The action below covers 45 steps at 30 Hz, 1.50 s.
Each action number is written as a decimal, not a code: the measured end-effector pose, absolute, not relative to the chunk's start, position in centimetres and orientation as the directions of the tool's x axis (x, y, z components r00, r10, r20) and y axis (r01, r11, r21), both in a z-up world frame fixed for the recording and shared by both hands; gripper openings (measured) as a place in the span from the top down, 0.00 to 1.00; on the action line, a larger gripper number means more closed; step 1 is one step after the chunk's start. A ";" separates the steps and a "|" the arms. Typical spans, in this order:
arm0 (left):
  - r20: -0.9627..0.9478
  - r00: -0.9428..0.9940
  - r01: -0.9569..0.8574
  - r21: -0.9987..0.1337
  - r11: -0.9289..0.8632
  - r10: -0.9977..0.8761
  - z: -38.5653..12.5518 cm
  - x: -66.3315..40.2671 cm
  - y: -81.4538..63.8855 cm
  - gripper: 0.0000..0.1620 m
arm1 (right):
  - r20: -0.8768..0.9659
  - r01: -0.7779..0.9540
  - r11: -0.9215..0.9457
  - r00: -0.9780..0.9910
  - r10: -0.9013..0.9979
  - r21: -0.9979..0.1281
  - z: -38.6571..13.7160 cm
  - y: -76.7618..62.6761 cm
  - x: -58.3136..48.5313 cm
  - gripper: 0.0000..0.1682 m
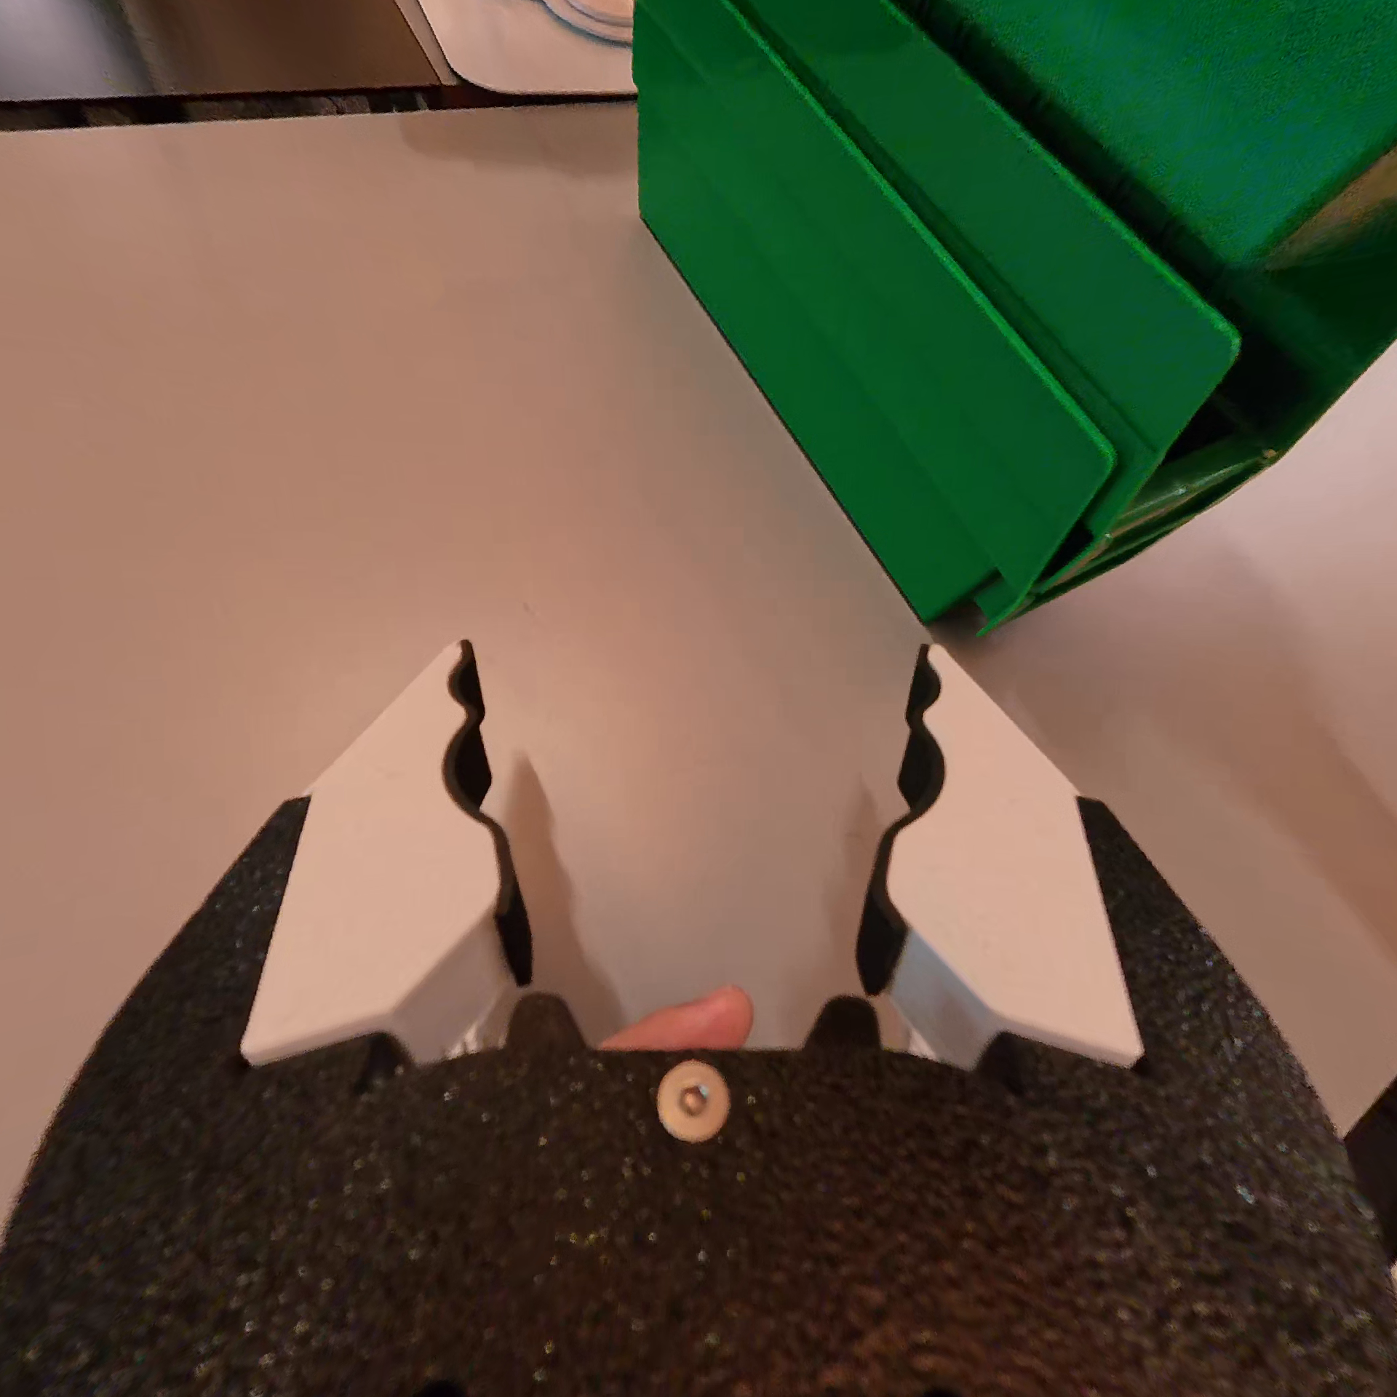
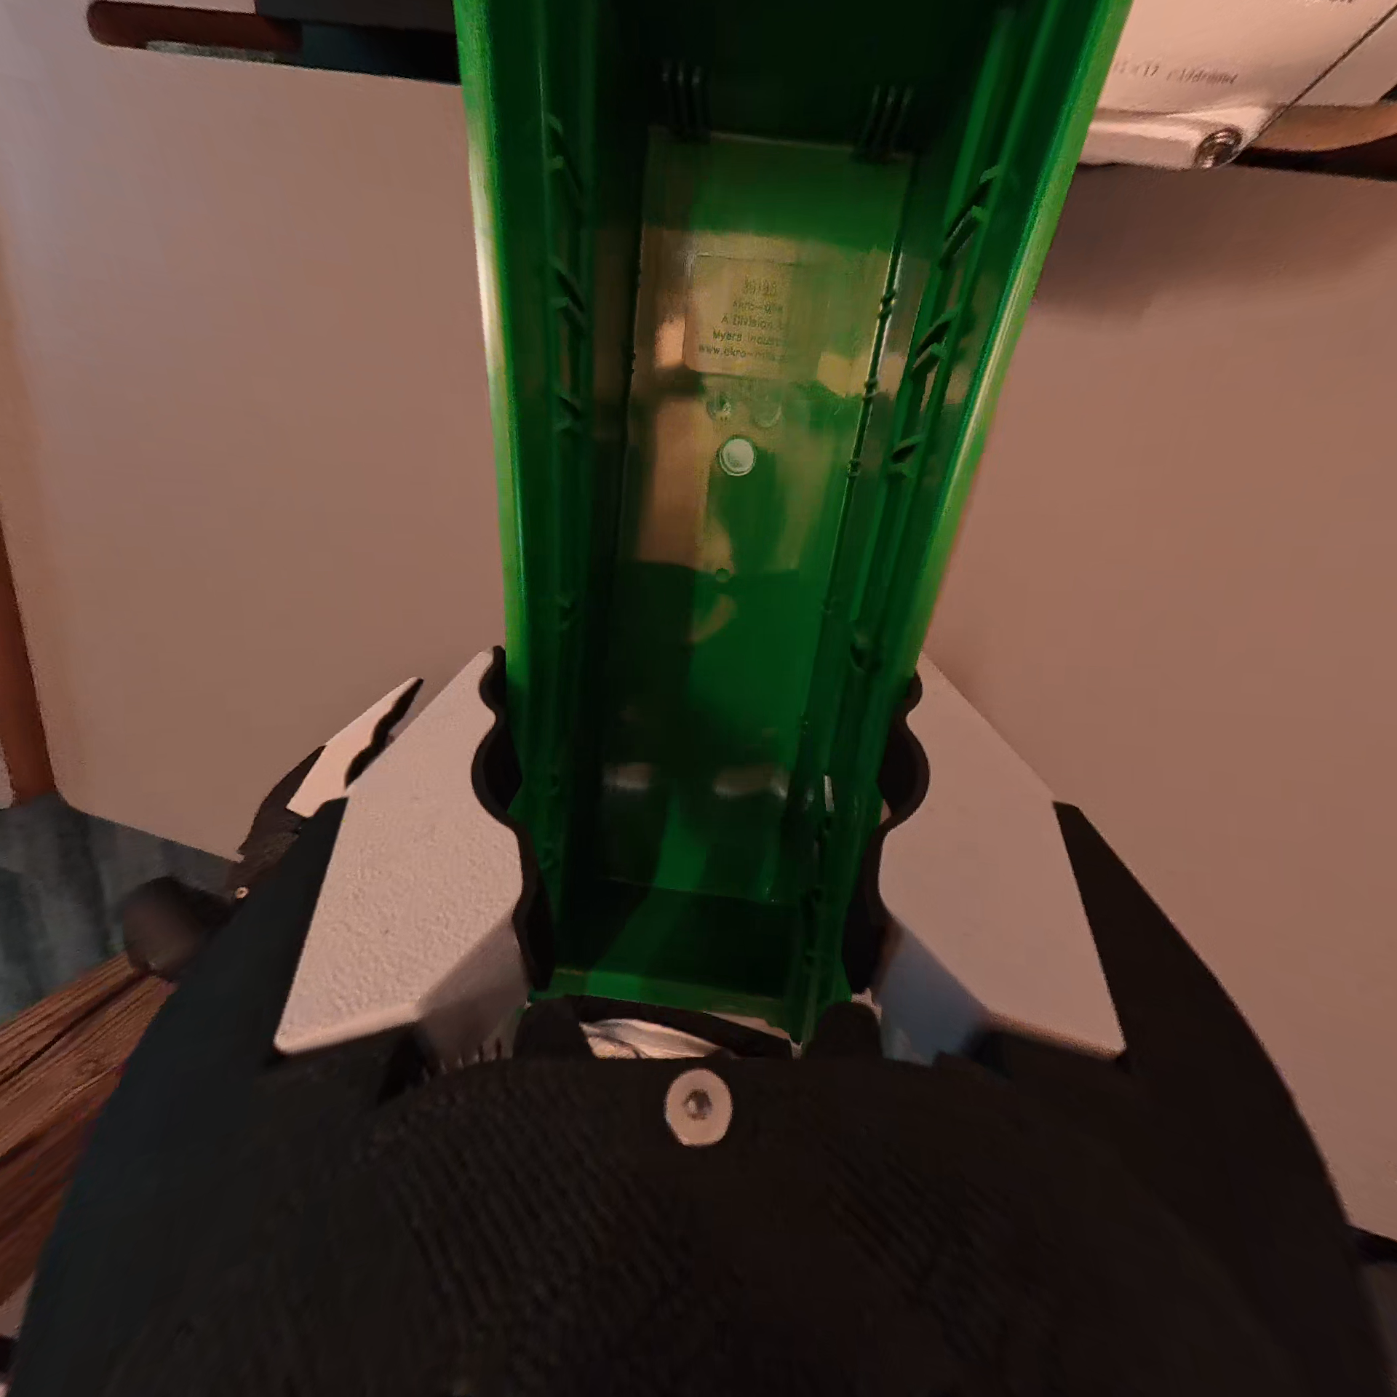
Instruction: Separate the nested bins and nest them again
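Green plastic bins [image 1: 907, 302] sit nested one inside the other at the upper right of the left wrist view, over the beige table [image 1: 302, 453]. Two layered side walls show there. My left gripper [image 1: 695, 650] is open and empty above the table, its right fingertip just short of the bins' near corner. In the right wrist view I look down into a green bin [image 2: 756, 529]. My right gripper [image 2: 703, 669] is shut across its two long walls near the end. The left gripper's fingers [image 2: 378, 733] show beside it at the left.
The table's far edge [image 1: 227, 106] has a dark gap behind it and a white object [image 1: 529, 45] beyond. A white part with a screw [image 2: 1209, 113] is at the top right of the right wrist view. Wooden boards [image 2: 60, 1058] lie at the lower left.
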<state>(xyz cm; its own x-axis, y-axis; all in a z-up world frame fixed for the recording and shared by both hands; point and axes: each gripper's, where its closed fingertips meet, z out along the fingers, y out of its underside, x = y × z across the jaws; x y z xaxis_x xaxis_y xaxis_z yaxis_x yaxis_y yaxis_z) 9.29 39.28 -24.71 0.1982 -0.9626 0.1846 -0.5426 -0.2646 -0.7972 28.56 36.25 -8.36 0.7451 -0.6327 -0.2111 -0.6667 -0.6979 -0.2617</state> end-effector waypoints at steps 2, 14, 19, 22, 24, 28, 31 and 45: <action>0.189 0.203 -0.533 -0.802 -0.270 -0.961 -24.5 9.2 39.5 0.32 | -0.242 -0.689 -0.678 0.725 -0.645 -0.258 -8.0 36.3 28.5 0.41; 0.176 0.194 -0.538 -0.804 -0.254 -0.965 -24.3 9.3 39.1 0.32 | -0.242 -0.723 -0.650 0.691 -0.681 -0.233 -9.8 35.5 28.6 0.39; 0.173 0.196 -0.552 -0.794 -0.255 -0.965 -24.8 9.4 39.1 0.32 | -0.169 -0.693 -0.689 0.720 -0.673 -0.210 -11.7 35.2 28.9 0.38; 0.169 0.199 -0.555 -0.793 -0.253 -0.965 -25.0 9.4 39.2 0.32 | -0.179 -0.692 -0.694 0.722 -0.669 -0.198 -12.8 35.5 28.7 0.37; 0.171 0.203 -0.555 -0.791 -0.257 -0.964 -25.1 9.4 39.3 0.32 | -0.170 -0.685 -0.704 0.729 -0.663 -0.187 -13.4 35.4 28.7 0.36; 0.176 0.206 -0.567 -0.781 -0.264 -0.963 -25.7 9.4 39.4 0.32 | -0.131 -0.674 -0.723 0.739 -0.661 -0.151 -13.8 35.3 28.5 0.33; 0.176 0.204 -0.569 -0.779 -0.263 -0.963 -25.8 9.5 39.3 0.32 | -0.094 -0.669 -0.729 0.742 -0.663 -0.144 -14.5 35.4 28.3 0.32; 0.161 0.193 -0.573 -0.783 -0.244 -0.968 -25.5 9.6 38.8 0.32 | -0.011 -0.646 -0.736 0.753 -0.658 -0.204 -13.8 35.7 28.3 0.32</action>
